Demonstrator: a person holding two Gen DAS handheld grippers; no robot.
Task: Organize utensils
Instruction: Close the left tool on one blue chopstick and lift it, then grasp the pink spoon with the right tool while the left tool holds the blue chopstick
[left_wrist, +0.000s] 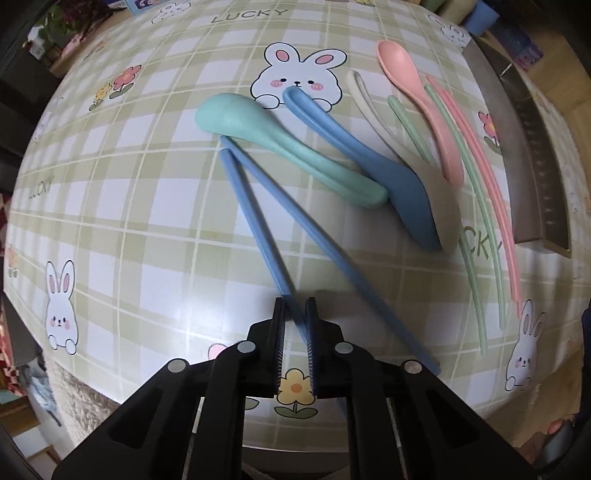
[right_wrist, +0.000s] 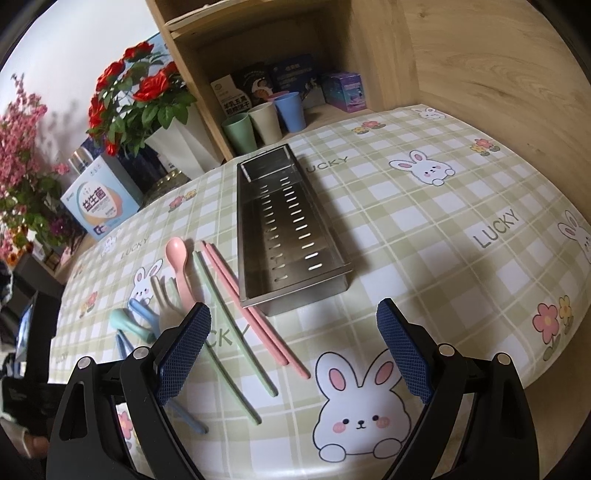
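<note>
1. the left gripper (left_wrist: 295, 314) is pointing straight down at the tablecloth (left_wrist: 147, 221), its jaws standing narrow with only a slim gap between them.
2. one blue chopstick (left_wrist: 255, 225) is passing into that gap; the view is blurred there, so whether the pads are pressing on it cannot be told.
3. the second blue chopstick (left_wrist: 332, 254) is lying just beside the first, their far tips meeting under the teal spoon (left_wrist: 280, 144) and their near ends spreading apart.
4. the teal spoon is lying bowl-down across the chopstick tips, touching the blue spoon (left_wrist: 369, 166) along its handle.
5. a beige spoon (left_wrist: 443, 199) is lying partly under the blue spoon.
6. further out, a pink spoon (left_wrist: 417, 92), green chopsticks (left_wrist: 476, 258) and pink chopsticks (left_wrist: 495, 206) are lying side by side.
7. the right gripper (right_wrist: 293, 325) is hovering above the table with its jaws standing wide and nothing between them.
8. the metal tray (right_wrist: 295, 291) is resting on the tablecloth beyond the right gripper, holding no utensils; the pink chopsticks are lying just beside its near left corner.
9. three cups (right_wrist: 266, 122) are standing behind the tray at the foot of a wooden shelf (right_wrist: 461, 55), with red flowers (right_wrist: 136, 92) to the left.
</note>
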